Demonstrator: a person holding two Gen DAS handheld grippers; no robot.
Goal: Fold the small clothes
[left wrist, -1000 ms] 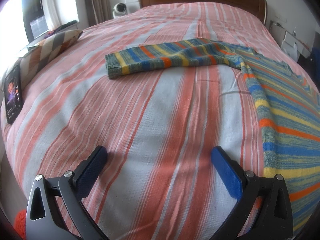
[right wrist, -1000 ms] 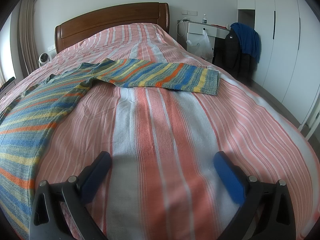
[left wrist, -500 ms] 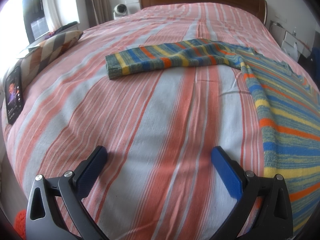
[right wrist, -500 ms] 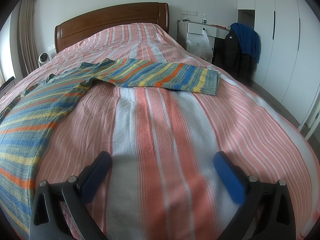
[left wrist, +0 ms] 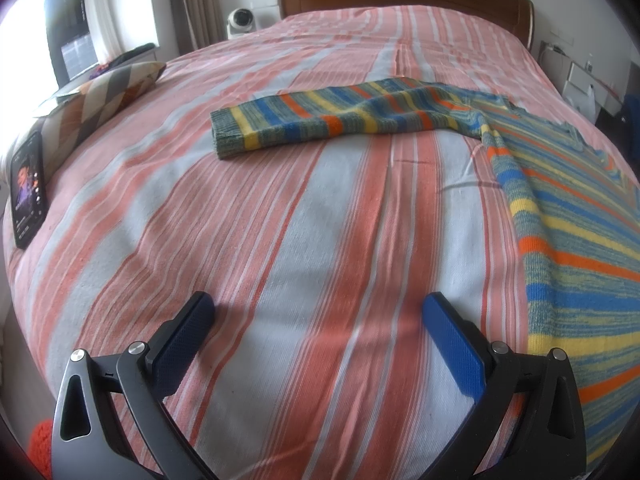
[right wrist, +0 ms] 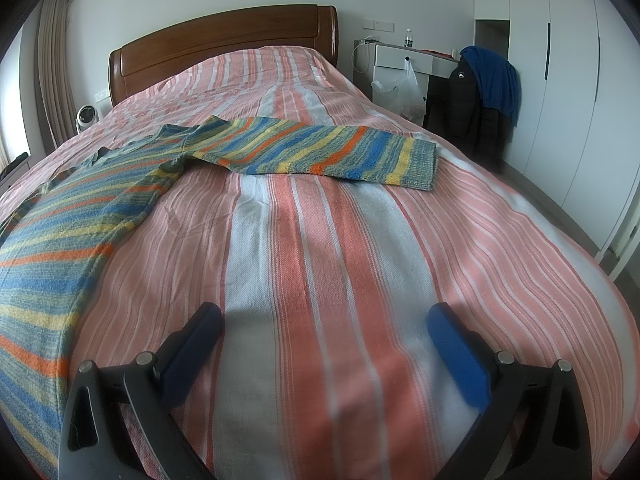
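A phone (left wrist: 27, 189) lies face up at the bed's left edge beside a diamond-patterned pillow (left wrist: 100, 98). The bed (left wrist: 320, 208) wears a coarse woven cover in salmon, white and pale grey stripes, lightly creased, running up to a curved wooden headboard (right wrist: 224, 48). A knitted sweater (left wrist: 568, 240), banded in blue, yellow, orange and grey-green, lies flat across it: in the left wrist view one sleeve (left wrist: 340, 118) stretches leftward with its ribbed cuff square-ended, the body filling the right side; in the right wrist view the other sleeve (right wrist: 320, 152) reaches rightward toward the bed's edge. The left gripper (left wrist: 318, 320) hangs low over bare cover just left of the sweater's hem, jaws spread wide, holding nothing. The right gripper (right wrist: 326, 328), with blue textured pads, is likewise wide open and empty, just right of the body, with a broad stretch of clear cover ahead. Dark jackets (right wrist: 484, 92) hang by white cupboards at far right.
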